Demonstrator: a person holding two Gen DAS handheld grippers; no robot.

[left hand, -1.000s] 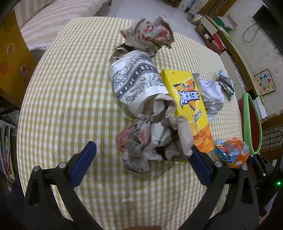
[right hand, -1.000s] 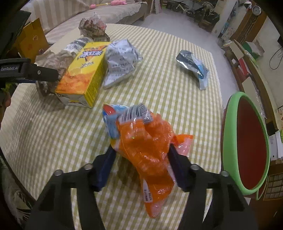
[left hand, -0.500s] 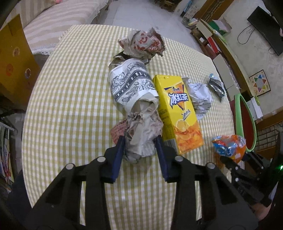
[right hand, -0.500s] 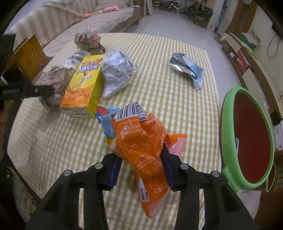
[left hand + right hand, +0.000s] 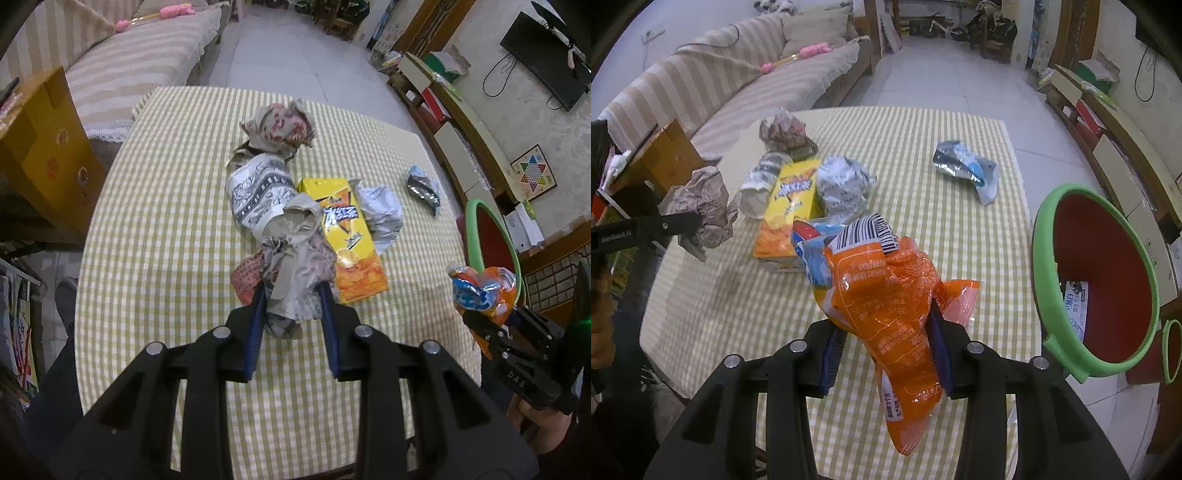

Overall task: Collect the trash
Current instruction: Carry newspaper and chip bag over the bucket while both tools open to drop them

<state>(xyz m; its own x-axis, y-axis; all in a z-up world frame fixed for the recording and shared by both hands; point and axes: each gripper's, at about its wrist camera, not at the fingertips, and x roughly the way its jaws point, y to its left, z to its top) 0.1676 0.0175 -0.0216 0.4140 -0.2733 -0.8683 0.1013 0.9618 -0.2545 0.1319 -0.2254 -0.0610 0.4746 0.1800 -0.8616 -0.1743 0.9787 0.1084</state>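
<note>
Between the left tongs (image 5: 291, 295) sits a crumpled paper wad (image 5: 295, 266), pinched tight above the checked surface (image 5: 166, 221); the right tongs (image 5: 886, 332) clamp an orange snack wrapper (image 5: 886, 295). Beyond the surface's right edge, nearest the right tongs, stands the green-rimmed bin (image 5: 1049, 258), its mouth tilted toward them.

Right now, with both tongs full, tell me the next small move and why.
Probably swing the right tongs over the green-rimmed bin and drop the orange wrapper: it is clamped, lifted off the table, and the bin sits open just beside it. The left tongs hold crumpled paper.
</note>
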